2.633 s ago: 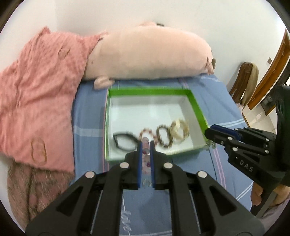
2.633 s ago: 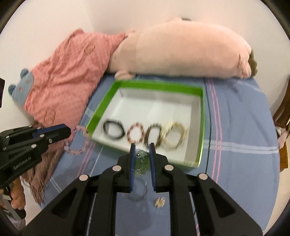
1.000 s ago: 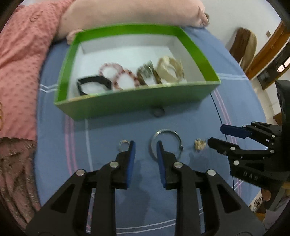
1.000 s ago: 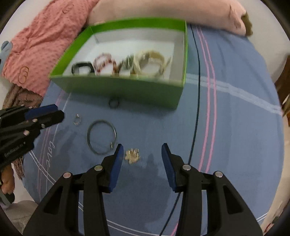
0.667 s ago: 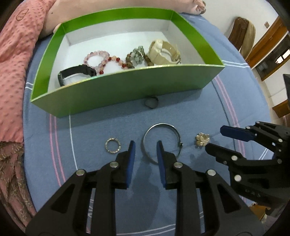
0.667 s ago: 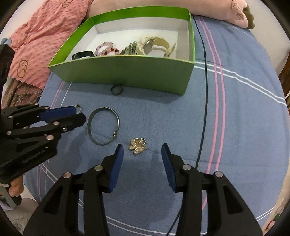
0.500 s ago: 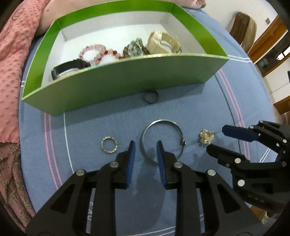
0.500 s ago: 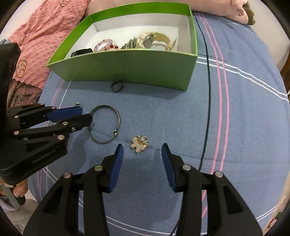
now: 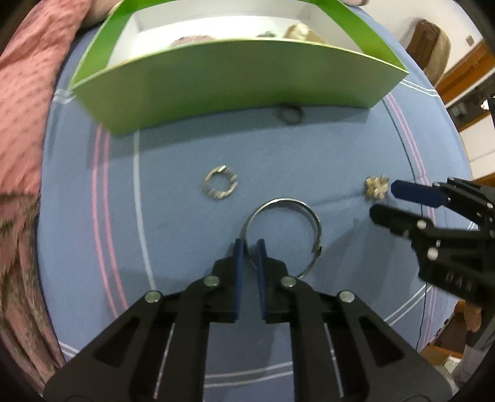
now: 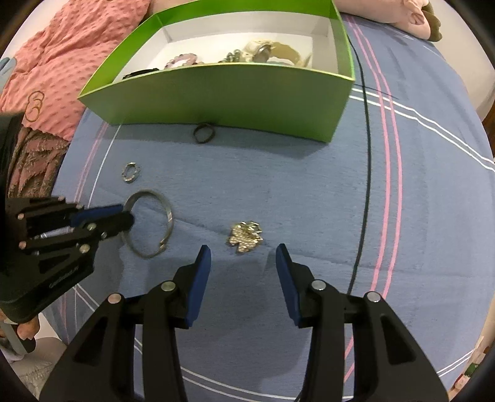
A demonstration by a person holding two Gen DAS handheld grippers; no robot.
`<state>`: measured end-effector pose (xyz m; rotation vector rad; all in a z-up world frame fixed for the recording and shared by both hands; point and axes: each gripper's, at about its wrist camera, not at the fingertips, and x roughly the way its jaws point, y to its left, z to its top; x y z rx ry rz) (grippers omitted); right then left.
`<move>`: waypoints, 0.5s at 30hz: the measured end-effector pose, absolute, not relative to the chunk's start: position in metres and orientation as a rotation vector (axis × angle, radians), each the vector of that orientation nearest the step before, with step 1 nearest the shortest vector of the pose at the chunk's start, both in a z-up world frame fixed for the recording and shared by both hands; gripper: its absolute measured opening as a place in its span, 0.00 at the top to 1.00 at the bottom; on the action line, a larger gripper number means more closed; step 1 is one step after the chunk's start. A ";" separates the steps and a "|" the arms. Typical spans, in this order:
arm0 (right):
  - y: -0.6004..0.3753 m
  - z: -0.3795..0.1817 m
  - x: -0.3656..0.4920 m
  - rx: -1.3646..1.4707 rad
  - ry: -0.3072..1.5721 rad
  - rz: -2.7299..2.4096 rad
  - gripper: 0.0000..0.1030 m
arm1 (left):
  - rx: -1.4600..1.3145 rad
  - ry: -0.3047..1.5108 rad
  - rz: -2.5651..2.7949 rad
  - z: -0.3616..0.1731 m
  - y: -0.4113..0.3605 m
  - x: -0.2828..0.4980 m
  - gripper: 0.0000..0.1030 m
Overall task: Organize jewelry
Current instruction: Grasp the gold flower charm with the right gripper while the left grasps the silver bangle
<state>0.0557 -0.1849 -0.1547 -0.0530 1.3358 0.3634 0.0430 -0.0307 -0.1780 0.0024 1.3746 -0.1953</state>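
Observation:
A silver bangle [image 9: 315, 222] [image 10: 168, 216] lies flat on the blue bedspread. My left gripper [image 9: 250, 244] [image 10: 125, 215] points down at it with the bangle's left rim between its jaws. The jaws are closing, and a slim gap still shows beside the rim. My right gripper [image 10: 244, 250] [image 9: 382, 201] stands open just short of a gold beaded charm [image 10: 246, 236] [image 9: 376, 187], not touching it. A small silver ring [image 9: 220, 185] [image 10: 131, 172] and a dark ring [image 9: 290, 113] [image 10: 204, 133] lie loose nearby.
A green box [image 10: 232, 96] [image 9: 232, 77] behind the loose pieces holds several bracelets and a watch. A pink blanket [image 10: 55, 62] lies to the left and a pink plush [image 10: 402, 12] beyond the box. The bed's edge runs close behind both grippers.
My left gripper sank onto the bangle and its jaws narrowed around the rim. The right gripper stayed where it was, open.

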 end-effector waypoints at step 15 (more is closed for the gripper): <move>-0.163 -0.161 0.061 -0.139 1.321 0.326 0.57 | 0.066 1.349 -0.143 -0.178 -0.048 0.044 0.88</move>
